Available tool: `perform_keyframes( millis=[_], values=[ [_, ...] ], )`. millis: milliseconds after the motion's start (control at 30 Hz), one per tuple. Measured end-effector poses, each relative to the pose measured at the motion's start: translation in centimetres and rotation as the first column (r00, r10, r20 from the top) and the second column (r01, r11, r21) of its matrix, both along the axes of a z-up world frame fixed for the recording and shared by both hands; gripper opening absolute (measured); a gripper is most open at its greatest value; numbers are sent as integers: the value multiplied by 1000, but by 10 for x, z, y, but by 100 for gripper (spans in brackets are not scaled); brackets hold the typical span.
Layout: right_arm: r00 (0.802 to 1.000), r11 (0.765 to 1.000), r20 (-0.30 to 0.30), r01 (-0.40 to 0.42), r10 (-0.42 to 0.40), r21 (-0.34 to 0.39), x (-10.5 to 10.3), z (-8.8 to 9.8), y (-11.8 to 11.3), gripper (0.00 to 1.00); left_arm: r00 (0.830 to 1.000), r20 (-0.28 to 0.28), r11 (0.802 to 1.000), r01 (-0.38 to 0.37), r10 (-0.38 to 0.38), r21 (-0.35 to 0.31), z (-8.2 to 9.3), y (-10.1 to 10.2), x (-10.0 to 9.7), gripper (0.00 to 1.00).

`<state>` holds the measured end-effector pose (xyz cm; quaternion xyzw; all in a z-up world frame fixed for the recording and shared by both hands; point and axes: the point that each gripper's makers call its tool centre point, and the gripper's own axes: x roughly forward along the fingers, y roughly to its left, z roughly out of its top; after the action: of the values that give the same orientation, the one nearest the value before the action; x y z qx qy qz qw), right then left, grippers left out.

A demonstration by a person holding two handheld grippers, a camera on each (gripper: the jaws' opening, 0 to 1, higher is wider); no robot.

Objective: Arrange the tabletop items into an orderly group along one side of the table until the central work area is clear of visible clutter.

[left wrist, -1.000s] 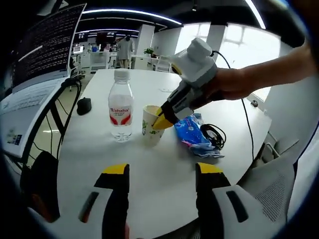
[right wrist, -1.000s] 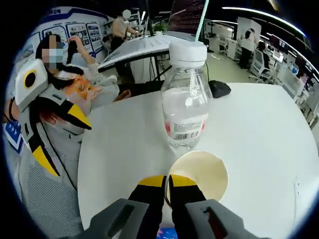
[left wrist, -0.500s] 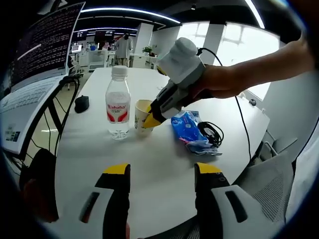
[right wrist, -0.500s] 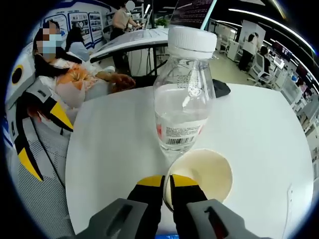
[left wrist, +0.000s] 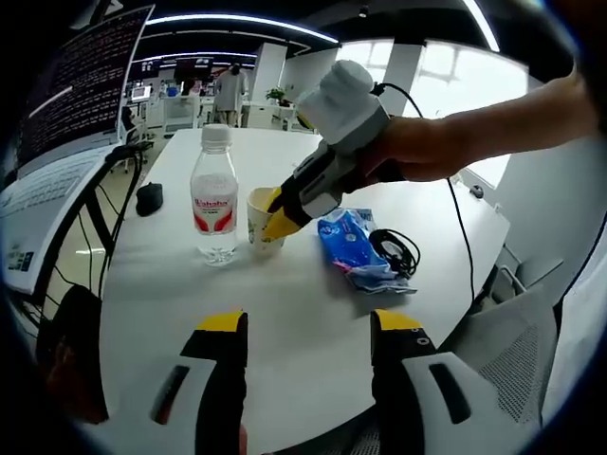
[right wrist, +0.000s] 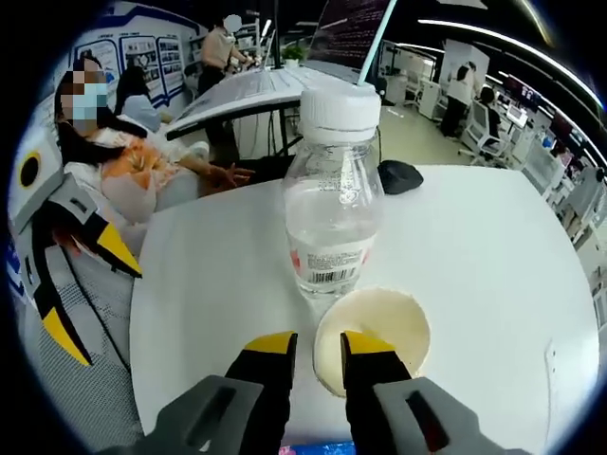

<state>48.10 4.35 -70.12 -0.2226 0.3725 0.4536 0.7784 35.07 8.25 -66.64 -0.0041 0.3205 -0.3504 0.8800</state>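
Note:
A clear water bottle [left wrist: 214,204] with a red label stands on the white round table [left wrist: 285,303]. A paper cup [left wrist: 259,220] stands close to its right. My right gripper [left wrist: 275,220] reaches in from the right, its yellow tips at the cup's rim. In the right gripper view, my right gripper [right wrist: 318,346] is open, its jaws astride the near rim of the cup [right wrist: 379,327], and the bottle [right wrist: 332,209] is just beyond. My left gripper [left wrist: 308,327] hangs open over the table's near edge, holding nothing.
A blue packet [left wrist: 346,242] and a coiled black cable [left wrist: 394,248] lie right of the cup. A black mouse [left wrist: 148,197] sits left of the bottle. A seated person [right wrist: 123,152] and desks are beyond the table. My left gripper [right wrist: 85,275] shows at the left.
My right gripper's jaws, shut on the cup's rim before, have parted. The cup now stands closer to the bottle. My left gripper has stayed open.

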Motion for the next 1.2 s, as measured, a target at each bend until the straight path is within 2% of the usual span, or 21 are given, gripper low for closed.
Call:
perform_keyframes(
  millis=[233, 300, 333, 767, 1200],
  values=[
    [998, 995, 16, 55, -57, 87, -2, 22, -2, 25, 1000, 11, 1000, 11, -11, 1, 5, -5, 0, 51],
    [997, 990, 2, 76, -77, 117, -5, 26, -1, 26, 1000, 12, 1000, 14, -14, 3, 6, -6, -2, 51],
    [995, 984, -25, 97, -95, 151, -8, 28, 0, 28, 1000, 14, 1000, 16, -16, 4, 7, -7, -3, 51],
    [986, 965, -30, 170, -167, 201, -32, 31, -29, 30, 999, 24, 999, 47, -48, 15, 12, -18, -19, 51],
    [957, 927, -39, 288, -288, 241, -57, 35, -74, 29, 998, 19, 998, 58, -58, 6, 13, -26, -26, 50]
  ],
)
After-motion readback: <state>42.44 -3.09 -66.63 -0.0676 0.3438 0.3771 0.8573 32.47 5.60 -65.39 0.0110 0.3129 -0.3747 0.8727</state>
